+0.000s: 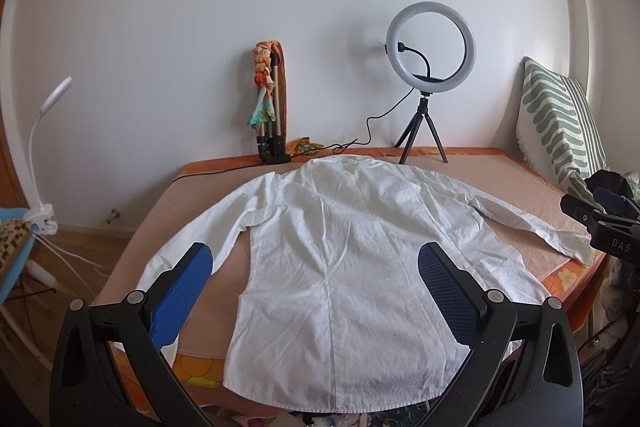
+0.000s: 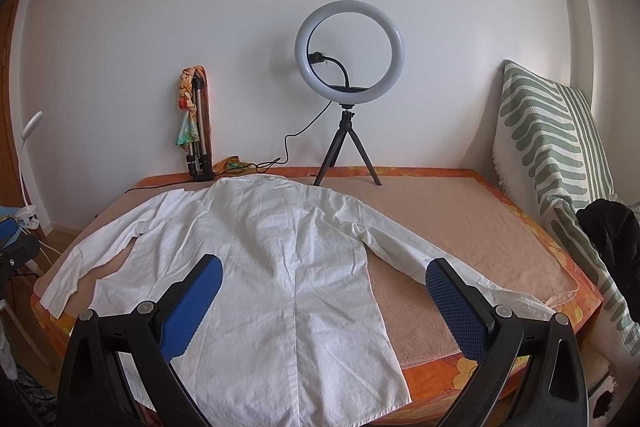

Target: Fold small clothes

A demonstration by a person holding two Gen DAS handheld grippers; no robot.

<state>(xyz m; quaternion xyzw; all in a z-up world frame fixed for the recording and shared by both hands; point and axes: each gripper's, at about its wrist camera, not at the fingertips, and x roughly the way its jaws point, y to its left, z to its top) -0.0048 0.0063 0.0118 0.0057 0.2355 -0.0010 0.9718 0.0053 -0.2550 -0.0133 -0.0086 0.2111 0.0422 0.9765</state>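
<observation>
A white long-sleeved shirt point(image 1: 332, 251) lies flat, back up, on a bed, sleeves spread left and right, hem at the near edge; it also shows in the right wrist view point(image 2: 260, 267). My left gripper point(image 1: 314, 267) is open and empty, hovering above the shirt's lower half. My right gripper point(image 2: 324, 279) is open and empty above the shirt's right side, its right finger over the right sleeve point(image 2: 432, 259). The right gripper also shows at the right edge of the left wrist view point(image 1: 604, 227).
The bed point(image 2: 460, 219) has a beige towel over an orange flowered cover. A ring light on a tripod point(image 2: 348, 87), a folded tripod with scarves point(image 2: 196, 123) and a cable stand at the far edge by the wall. A striped pillow point(image 2: 552, 147) leans at right. A clip lamp point(image 1: 44, 155) is at left.
</observation>
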